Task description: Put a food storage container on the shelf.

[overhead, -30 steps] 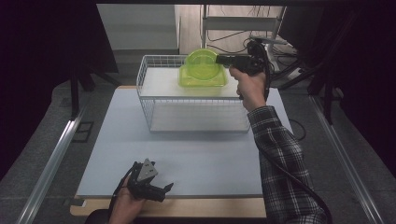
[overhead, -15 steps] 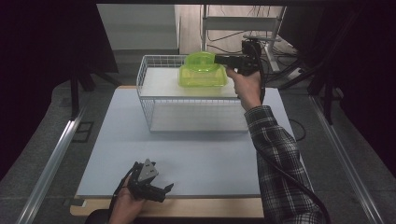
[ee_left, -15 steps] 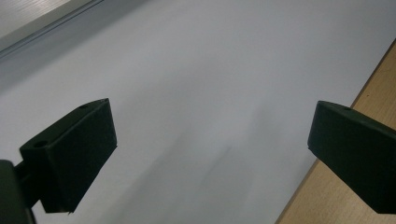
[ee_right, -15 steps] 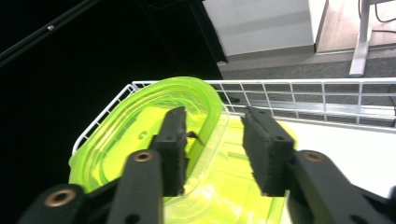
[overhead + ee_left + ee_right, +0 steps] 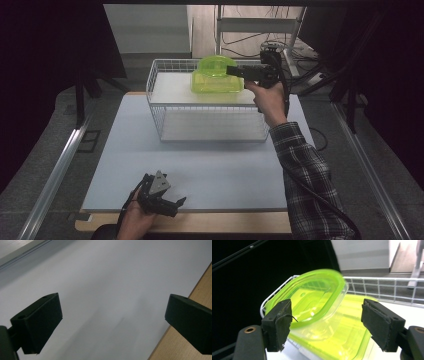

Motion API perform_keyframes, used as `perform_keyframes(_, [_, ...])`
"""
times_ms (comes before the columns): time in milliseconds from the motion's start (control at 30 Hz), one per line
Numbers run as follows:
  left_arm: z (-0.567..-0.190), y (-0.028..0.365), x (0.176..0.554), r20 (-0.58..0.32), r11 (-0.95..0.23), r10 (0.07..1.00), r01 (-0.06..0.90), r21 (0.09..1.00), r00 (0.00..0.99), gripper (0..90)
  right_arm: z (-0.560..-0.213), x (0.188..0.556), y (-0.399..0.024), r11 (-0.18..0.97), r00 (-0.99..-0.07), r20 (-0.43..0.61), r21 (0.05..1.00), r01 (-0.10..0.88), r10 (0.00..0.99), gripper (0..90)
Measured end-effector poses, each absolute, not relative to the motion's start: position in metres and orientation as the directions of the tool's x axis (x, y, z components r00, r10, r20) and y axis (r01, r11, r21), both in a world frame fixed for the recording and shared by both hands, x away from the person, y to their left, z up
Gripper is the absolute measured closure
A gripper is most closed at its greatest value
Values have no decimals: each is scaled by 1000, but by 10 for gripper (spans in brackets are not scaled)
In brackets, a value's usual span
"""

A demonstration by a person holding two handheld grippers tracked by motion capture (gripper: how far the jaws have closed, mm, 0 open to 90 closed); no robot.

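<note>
- left gripper (image 5: 176, 204): near edge of the table, low left in the high view, held in the person's left hand (image 5: 135, 220). jaws stand wide apart with nothing between them; in the left gripper view they hang over the pale grey-white table mat (image 5: 105, 290), beside the light wooden table edge (image 5: 180, 347).
- white wire mesh basket (image 5: 165, 107): at the far side of the mat, centre of the high view, with a white flat shelf surface on top.
- translucent lime-green plastic container (image 5: 217, 82): sits on the basket's top, toward its right rear. in the right gripper view its translucent lime-green lid (image 5: 312, 297) leans tilted over the container body (image 5: 342, 332), not seated flat.
- right gripper (image 5: 232, 71): raised at basket height, pointing left at the container. jaws have just been opening; they now stand apart, 1 on each side of the lid, pads not pressing on it.
- right hand (image 5: 270, 100) with a plaid sleeve (image 5: 305, 170) reaches in from the lower right.
</note>
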State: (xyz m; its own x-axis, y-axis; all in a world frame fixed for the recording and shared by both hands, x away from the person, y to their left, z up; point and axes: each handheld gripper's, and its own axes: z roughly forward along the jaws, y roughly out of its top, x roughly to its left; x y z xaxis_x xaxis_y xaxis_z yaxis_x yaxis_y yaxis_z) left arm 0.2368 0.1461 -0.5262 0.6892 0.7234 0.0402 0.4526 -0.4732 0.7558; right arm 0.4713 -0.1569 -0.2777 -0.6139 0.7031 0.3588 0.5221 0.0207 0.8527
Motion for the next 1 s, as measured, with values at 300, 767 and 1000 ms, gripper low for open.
perform_keyframes(300, [-527,145,236,40,-473,724,453,756,689,6,-285,455,-162,44,-659,360,857,513,660,207])
perform_keyframes(767, [-526,146,236,37,-467,726,453,759,686,5,-299,432,-169,102,-697,320,865,492,642,173])
perform_keyframes(1000, [-526,147,236,20,-446,731,455,771,682,6,-311,424,-171,135,-709,297,865,484,639,155])
